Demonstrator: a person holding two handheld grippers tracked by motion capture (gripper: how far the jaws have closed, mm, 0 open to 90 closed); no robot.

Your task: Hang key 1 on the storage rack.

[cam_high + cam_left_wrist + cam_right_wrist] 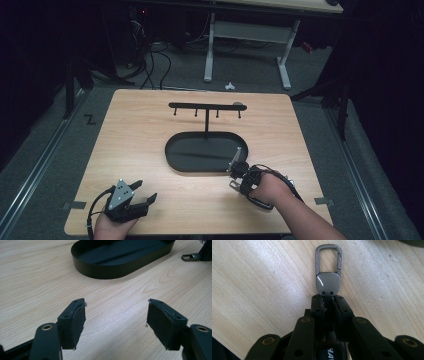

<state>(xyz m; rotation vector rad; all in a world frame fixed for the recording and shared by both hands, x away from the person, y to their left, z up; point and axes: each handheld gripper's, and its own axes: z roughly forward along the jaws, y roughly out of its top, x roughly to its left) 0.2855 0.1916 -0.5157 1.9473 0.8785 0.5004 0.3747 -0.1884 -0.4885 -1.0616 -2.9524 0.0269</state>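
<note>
The right hand-held gripper [328,302] was closed on the strap end of a metal key clip [328,270], just above the bench [150,150] beside the black tray [172,150]. The clip looked small, stiff, light and smooth, so holding behind its flat plate seemed safest. The left hand-held gripper [116,315] stood wide and empty.

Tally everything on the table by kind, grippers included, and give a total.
Grippers: 2, left and right
Key clips: 1, the clip in the right gripper
Hook stands: 1, the stand rising from its oval tray
Total: 4
</note>
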